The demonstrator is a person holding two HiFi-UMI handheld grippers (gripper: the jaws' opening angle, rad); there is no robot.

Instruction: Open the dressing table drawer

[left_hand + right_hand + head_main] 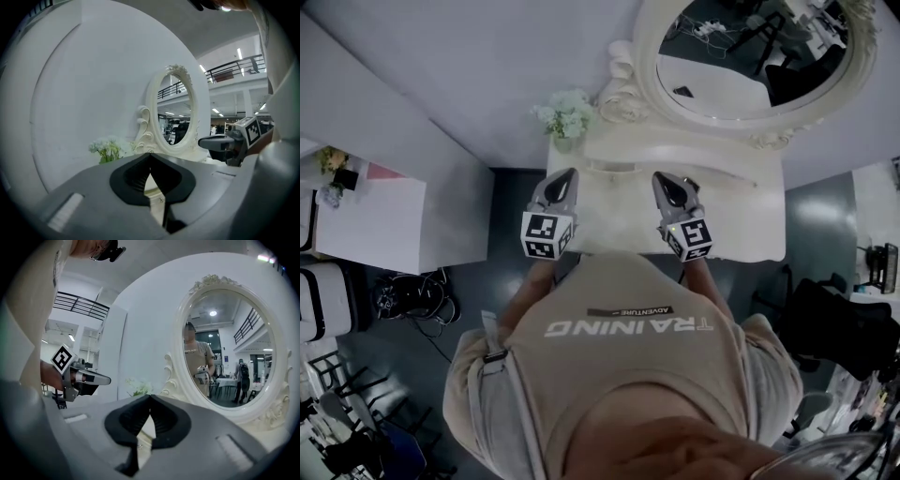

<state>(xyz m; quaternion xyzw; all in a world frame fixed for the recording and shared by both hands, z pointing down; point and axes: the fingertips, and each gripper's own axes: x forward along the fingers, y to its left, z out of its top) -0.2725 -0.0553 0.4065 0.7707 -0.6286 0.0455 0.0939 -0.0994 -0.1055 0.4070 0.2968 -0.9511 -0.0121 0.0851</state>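
Note:
A white dressing table [731,220] with an oval framed mirror [750,56] stands against the wall. Its drawer front does not show in the head view, hidden under the tabletop and the person's body. My left gripper [569,174] hovers over the table's near left part, shut with nothing in it; in its own view the jaws [150,155] meet, pointing toward the mirror [177,117]. My right gripper [660,178] hangs beside it over the table's middle, also shut and empty [150,397]. Each gripper shows in the other's view, the right gripper [218,142] and the left gripper [93,378].
A small vase of pale flowers [565,114] stands at the table's back left corner. A white cabinet [370,220] sits to the left, with cables [403,295] on the dark floor. A black chair [839,323] stands at the right.

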